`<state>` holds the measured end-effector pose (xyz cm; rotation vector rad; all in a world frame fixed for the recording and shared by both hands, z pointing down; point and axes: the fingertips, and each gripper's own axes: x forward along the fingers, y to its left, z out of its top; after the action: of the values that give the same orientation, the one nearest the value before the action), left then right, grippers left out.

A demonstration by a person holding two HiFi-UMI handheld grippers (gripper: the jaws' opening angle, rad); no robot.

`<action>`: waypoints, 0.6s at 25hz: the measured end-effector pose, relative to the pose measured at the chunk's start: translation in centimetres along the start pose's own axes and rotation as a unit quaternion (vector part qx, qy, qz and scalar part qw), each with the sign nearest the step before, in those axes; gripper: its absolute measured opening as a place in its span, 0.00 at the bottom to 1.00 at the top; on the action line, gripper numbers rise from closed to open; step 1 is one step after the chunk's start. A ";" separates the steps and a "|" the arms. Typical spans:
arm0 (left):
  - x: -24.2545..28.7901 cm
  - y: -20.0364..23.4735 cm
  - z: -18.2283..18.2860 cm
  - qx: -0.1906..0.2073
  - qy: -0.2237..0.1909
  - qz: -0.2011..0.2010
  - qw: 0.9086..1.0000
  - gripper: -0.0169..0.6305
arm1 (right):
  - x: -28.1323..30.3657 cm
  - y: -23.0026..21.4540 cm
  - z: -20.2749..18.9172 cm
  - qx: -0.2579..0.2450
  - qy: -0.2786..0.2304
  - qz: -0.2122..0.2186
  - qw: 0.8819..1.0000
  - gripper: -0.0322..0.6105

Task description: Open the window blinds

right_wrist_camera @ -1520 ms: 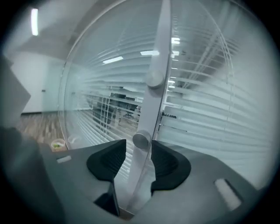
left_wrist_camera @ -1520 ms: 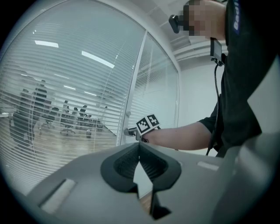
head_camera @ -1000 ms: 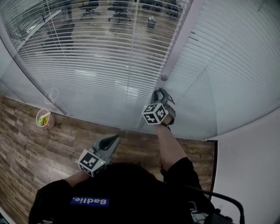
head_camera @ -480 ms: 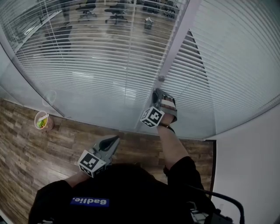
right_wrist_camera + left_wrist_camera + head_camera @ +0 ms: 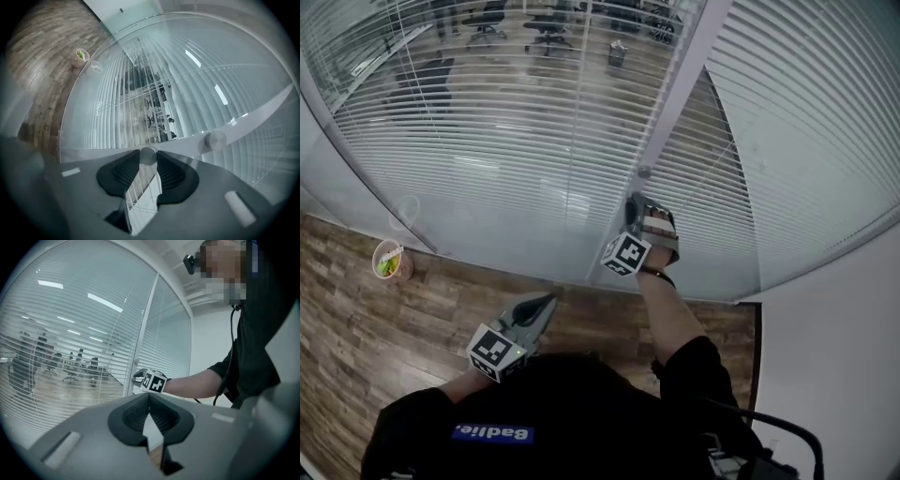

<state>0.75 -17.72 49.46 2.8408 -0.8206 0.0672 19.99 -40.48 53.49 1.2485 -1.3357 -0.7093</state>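
White slatted blinds hang behind glass on both sides of a pale frame post (image 5: 675, 103): the left pane (image 5: 487, 112) and the right pane (image 5: 806, 141). My right gripper (image 5: 633, 201) is against the post, shut on a small round silver knob (image 5: 148, 155) pinched between its tips. A second knob (image 5: 215, 139) sits free on the post just beyond it (image 5: 645, 172). The right pane's slats near the post are tilted, and the room behind shows through. My left gripper (image 5: 547, 301) hangs low over the wooden floor, level, jaws together with nothing in them (image 5: 149, 398).
A small cup with green contents (image 5: 387, 262) stands on the wood floor (image 5: 356, 337) by the glass at left. A white wall (image 5: 834, 375) closes the right side. Office chairs (image 5: 548, 19) are visible behind the glass.
My right gripper has rolled on the knob without shifting place. The right pane's slats beside the post have tilted, so more shows through them. The left gripper has stayed put.
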 end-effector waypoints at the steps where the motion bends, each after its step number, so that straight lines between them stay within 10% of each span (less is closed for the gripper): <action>1: 0.0 0.0 0.0 0.000 0.000 0.000 1.000 0.03 | 0.1 0.0 0.0 0.001 -0.002 0.000 1.000 0.24; 7: -0.3 0.3 -1.7 -0.004 -0.003 0.000 1.000 0.03 | -1.0 2.0 -0.4 0.066 -0.028 -0.007 0.997 0.40; 15: 0.4 -0.8 -1.5 -0.030 -0.020 -0.051 0.998 0.03 | -9.1 6.2 -2.2 0.266 -0.044 0.024 0.963 0.23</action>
<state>1.53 -16.94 50.86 2.8302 -0.6708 -0.0268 18.83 -29.81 56.88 1.6109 -1.6915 -0.3796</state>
